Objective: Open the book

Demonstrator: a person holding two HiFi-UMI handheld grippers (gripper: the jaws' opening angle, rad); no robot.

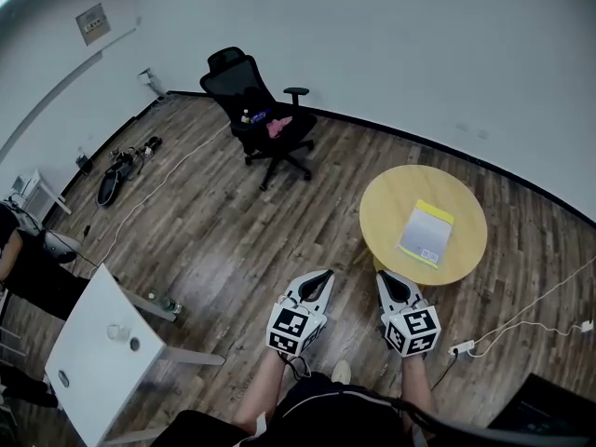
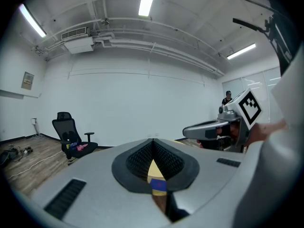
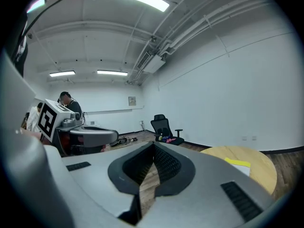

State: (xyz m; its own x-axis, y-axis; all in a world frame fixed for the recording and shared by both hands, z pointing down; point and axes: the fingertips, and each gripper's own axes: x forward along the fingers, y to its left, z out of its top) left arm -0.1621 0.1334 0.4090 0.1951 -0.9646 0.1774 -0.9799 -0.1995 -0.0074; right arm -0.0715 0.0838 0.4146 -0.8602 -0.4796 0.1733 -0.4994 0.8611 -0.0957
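The book [image 1: 426, 233] lies flat and unopened on the round bench [image 1: 391, 201], a little right of its middle. My right tongs [image 1: 386, 278] hang just off the bench's near edge. My left tongs [image 1: 322, 276] are farther to its left, and both are closed with nothing in them.

Two grippers [image 1: 325, 276] [image 1: 385, 277], one book [image 1: 426, 233], one round table [image 1: 391, 203], one office chair [image 1: 265, 119], one white desk [image 1: 93, 361]
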